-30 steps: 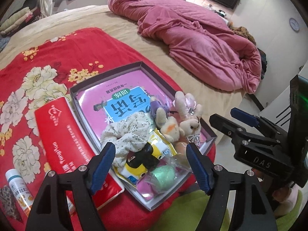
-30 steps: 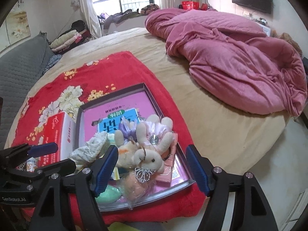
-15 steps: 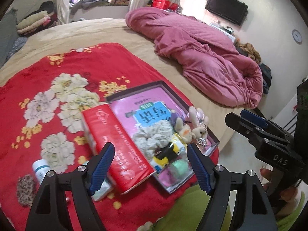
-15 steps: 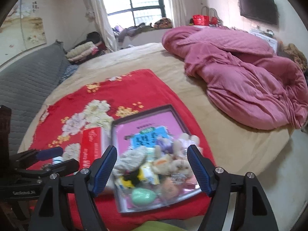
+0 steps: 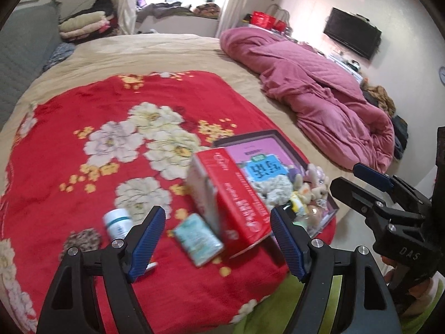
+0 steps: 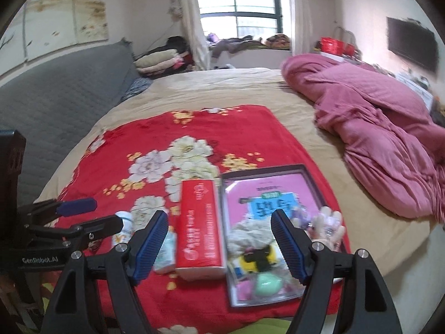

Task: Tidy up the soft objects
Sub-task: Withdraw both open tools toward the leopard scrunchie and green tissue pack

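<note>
**Soft toys gathered in the tray, both tools empty**

While both tools hang above the near edge of the bed, neither one holds anything. The left tool [image 5: 217, 239] has its blue-padded jaws wide apart, and so does the right tool [image 6: 219, 243]; nothing lies between either pair.

The soft things sit together in the shallow dark-rimmed tray with a pink printed sheet [image 6: 314, 178], at its near end: a cream crumpled fabric piece [image 6: 247, 233], small beige plush rabbits [image 6: 331, 224], a yellow and black soft toy [image 6: 258, 256] and a pale green rounded squishy [image 6: 268, 281]. The tray lies on the red floral blanket [image 6: 194, 128], touching or just beside the long red cardboard box [image 6: 200, 228] at its left.

Judging by this, the gathering looks largely done, since no plush item lies loose on the blanket. What stays outside the tray looks hard or packaged: a white bottle with a teal label [image 5: 118, 222], a small teal packet [image 5: 197, 238], and a brown speckled patch [image 5: 80, 240] too blurred to identify. If that patch is soft, it may still need collecting; otherwise little seems left.
</note>
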A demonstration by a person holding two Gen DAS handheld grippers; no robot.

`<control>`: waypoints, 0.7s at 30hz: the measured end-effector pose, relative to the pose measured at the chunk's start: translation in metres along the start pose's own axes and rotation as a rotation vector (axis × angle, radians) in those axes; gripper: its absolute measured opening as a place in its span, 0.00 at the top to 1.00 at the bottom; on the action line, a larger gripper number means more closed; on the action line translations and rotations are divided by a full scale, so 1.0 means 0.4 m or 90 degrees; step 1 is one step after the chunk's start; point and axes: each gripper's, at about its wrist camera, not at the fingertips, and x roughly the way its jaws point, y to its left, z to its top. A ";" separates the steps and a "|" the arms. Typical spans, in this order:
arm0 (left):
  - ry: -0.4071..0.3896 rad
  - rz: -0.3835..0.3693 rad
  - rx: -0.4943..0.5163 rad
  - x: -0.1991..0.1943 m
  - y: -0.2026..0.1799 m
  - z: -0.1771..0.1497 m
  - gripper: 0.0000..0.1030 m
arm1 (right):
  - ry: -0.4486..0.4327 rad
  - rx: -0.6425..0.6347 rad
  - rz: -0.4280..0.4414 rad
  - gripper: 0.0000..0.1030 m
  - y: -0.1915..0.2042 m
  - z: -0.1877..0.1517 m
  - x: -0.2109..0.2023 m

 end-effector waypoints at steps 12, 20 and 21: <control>-0.018 0.062 -0.050 -0.080 0.166 -0.059 0.23 | 0.032 -0.106 0.026 0.26 0.208 -0.022 0.053; 0.001 0.084 -0.091 -0.070 0.268 -0.117 0.23 | 0.072 -0.170 0.024 0.26 0.313 -0.067 0.130; 0.005 0.087 -0.096 -0.065 0.279 -0.123 0.23 | 0.079 -0.179 0.020 0.26 0.324 -0.075 0.144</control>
